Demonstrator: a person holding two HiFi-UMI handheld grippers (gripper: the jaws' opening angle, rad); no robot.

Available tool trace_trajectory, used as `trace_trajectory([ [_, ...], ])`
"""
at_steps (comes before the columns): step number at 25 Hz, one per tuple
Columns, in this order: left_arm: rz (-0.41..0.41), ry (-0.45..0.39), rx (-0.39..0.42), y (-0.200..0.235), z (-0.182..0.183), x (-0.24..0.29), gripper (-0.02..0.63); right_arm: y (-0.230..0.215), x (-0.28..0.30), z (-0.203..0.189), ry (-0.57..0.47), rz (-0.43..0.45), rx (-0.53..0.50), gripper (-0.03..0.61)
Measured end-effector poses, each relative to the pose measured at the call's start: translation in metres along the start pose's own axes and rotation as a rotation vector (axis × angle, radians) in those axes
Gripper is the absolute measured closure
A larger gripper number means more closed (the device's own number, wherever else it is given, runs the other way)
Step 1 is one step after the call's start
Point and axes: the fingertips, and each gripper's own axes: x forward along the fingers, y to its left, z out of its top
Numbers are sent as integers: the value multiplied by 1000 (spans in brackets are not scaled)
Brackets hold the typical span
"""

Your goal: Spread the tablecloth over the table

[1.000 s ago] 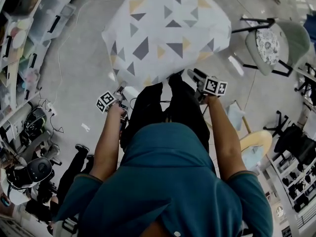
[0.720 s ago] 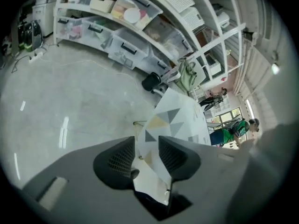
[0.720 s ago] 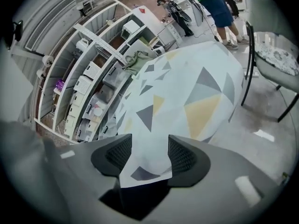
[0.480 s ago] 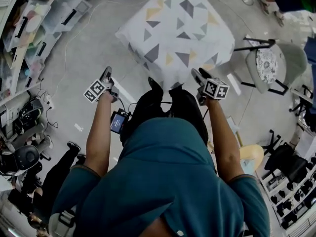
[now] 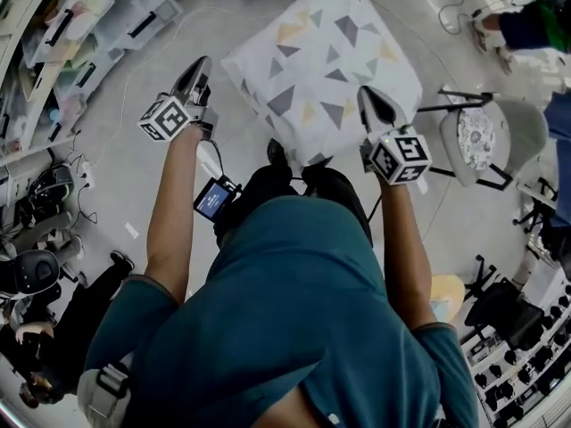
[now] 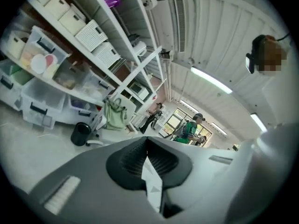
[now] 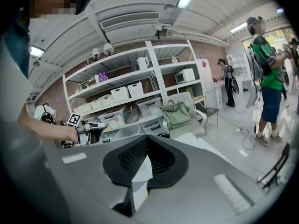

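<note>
Nearest us, our left tool point(image 5: 202, 63) and right tool point(image 5: 366, 94) hover with jaws closed on nothing; just beyond, the white fabric tablecloth with grey and yellow triangles point(image 5: 326, 61) drapes the hidden worktop, and we judge it light, soft and limp, best pinched at its near corners.

white tablecloth point(image 5: 326, 56) with grey and yellow triangles

White triangle-patterned tablecloth point(image 5: 326, 61), near edge held up

Head view dim, muted; gripper views brighter, ceiling strip lights point(image 6: 210, 80) glaring, fisheye edges dark.
</note>
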Motion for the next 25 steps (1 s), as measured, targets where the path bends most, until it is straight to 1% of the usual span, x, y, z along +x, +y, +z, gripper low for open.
trace_trajectory([
  [3, -77, 0, 118, -44, 32, 13, 617, 29, -7, 59, -69, 22, -142, 571],
  [7, -166, 25, 297, -101, 64, 21, 617, 64, -23, 121, -145, 36, -270, 569],
  [11, -216, 61, 461, -148, 87, 20, 617, 98, -38, 164, -191, 50, -361, 570],
  [15, -270, 67, 595, -196, 103, 12, 617, 128, -53, 196, -224, 60, -429, 572],
  [17, -295, 61, 647, -219, 110, 6, 617, 138, -60, 206, -222, 60, -460, 572],
  [19, -318, 49, 683, -239, 116, 0, 617, 142, -67, 214, -223, 54, -464, 571],
  [23, -353, 20, 750, -268, 124, -10, 617, 135, -82, 228, -244, 16, -461, 571],
  [25, -360, 11, 766, -275, 127, -13, 617, 129, -88, 232, -248, -7, -462, 571],
])
